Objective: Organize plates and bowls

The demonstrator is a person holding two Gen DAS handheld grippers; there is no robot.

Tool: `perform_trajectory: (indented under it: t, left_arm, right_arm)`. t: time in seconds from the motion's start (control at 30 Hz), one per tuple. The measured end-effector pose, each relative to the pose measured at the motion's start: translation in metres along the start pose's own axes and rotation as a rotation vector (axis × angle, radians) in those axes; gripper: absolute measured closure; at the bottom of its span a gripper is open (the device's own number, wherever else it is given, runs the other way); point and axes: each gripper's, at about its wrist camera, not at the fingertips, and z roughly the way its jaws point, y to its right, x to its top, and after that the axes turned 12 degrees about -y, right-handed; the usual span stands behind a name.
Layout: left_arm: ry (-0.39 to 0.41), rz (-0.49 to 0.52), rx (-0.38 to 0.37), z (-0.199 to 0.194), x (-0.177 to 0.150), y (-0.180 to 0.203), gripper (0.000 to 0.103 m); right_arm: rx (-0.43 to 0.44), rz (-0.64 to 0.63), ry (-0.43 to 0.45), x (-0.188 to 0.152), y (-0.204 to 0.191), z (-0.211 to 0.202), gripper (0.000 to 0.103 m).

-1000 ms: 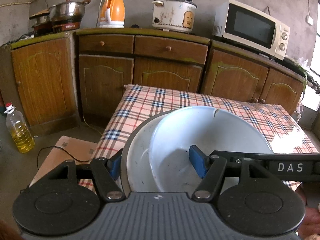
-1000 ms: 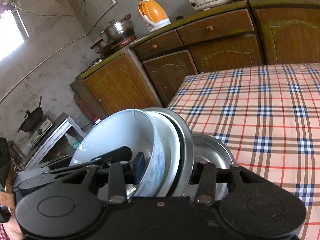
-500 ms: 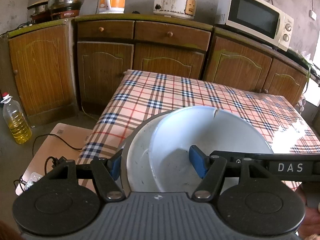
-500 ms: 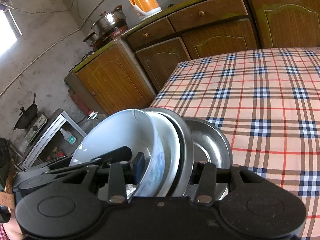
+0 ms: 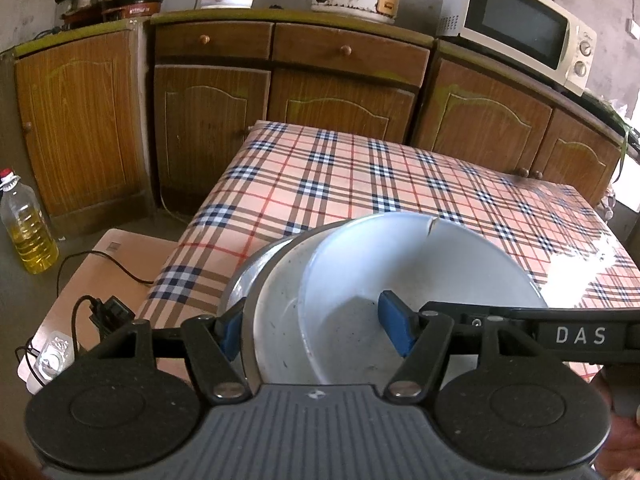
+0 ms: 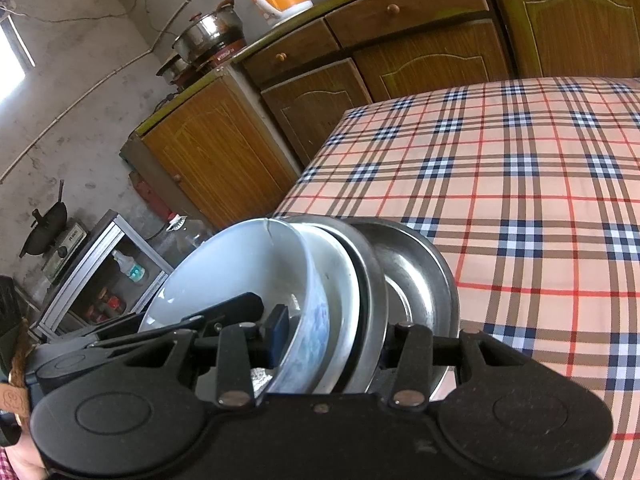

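2 grippers [image 5: 316, 330] [image 6: 332, 340] clamping stack, ~4 dishes [image 6: 240, 268] (1 cracked)

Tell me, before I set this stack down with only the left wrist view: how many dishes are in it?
Observer: Four show in the right wrist view: white bowl, white plate, steel plate, steel bowl.
Operator: Where does the right tool grip?
Observer: The right tool has one finger inside the white bowl; the other is hidden behind the steel plate.
Operator: Anything on the white bowl's outside?
Observer: A blue pattern.
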Motion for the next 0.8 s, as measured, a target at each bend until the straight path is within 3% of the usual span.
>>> perform_trajectory:
  t: [0.8]
  left_arm:
    - [-0.010, -0.021, -0.003, 0.027, 0.004, -0.008, 0.034]
  right_arm:
    - [-0.004, 0.007, -0.019, 0.012, 0.017, 0.026, 0.051]
